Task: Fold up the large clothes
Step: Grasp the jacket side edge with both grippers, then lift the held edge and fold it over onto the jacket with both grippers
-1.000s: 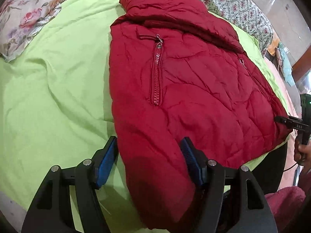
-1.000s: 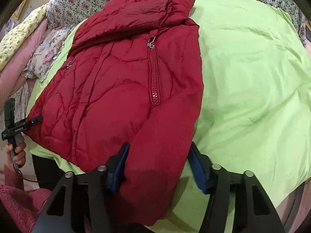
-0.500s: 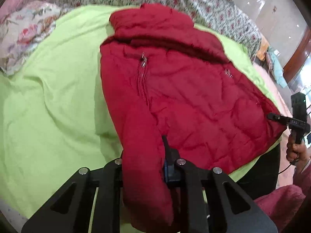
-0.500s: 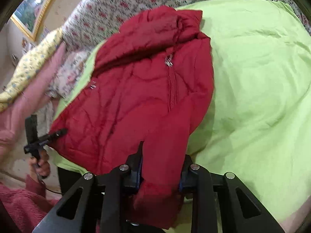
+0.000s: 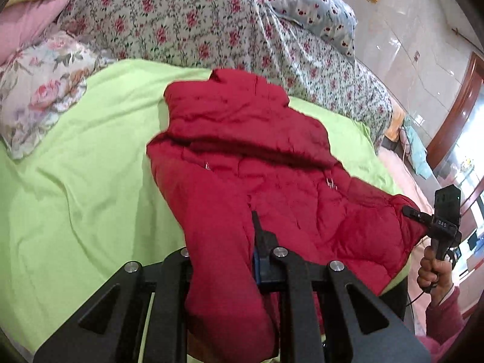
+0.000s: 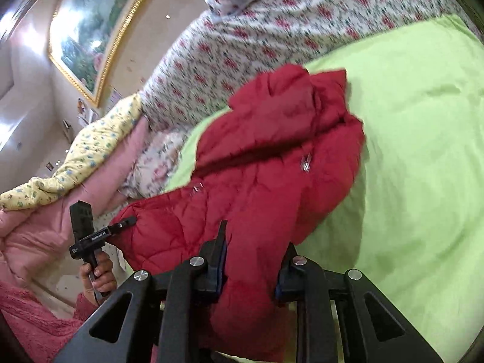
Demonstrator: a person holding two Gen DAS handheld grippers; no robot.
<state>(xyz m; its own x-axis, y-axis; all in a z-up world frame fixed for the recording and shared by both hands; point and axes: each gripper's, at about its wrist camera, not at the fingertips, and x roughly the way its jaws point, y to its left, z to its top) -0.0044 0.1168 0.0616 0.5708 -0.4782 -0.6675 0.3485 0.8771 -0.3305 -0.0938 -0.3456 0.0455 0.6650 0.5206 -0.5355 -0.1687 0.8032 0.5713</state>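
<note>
My left tool (image 5: 224, 257) is clamped on a thick fold of the quilted dark-red puffer jacket (image 5: 272, 181) at lower centre of the left wrist frame, red fabric bulging up between the black fingers. My right tool (image 6: 251, 272) is likewise closed on a bunch of the same jacket (image 6: 272, 166), lower centre of the right wrist frame, blue pads pressed into the cloth. The jacket lies across the lime-green bed sheet (image 5: 75, 181), collar end toward the top of the frame, near edges lifted into both tools. Small metal zipper pulls (image 5: 331, 184) show mid-frame. Behind it, across the top, a floral red-and-white bedspread (image 5: 181, 21); a rose-print pillow (image 5: 39, 93) at upper left. In the right wrist frame, a gold-framed picture (image 6: 90, 39) hangs upper left, and a pink quilt (image 6: 36, 236) sits at left.
</note>
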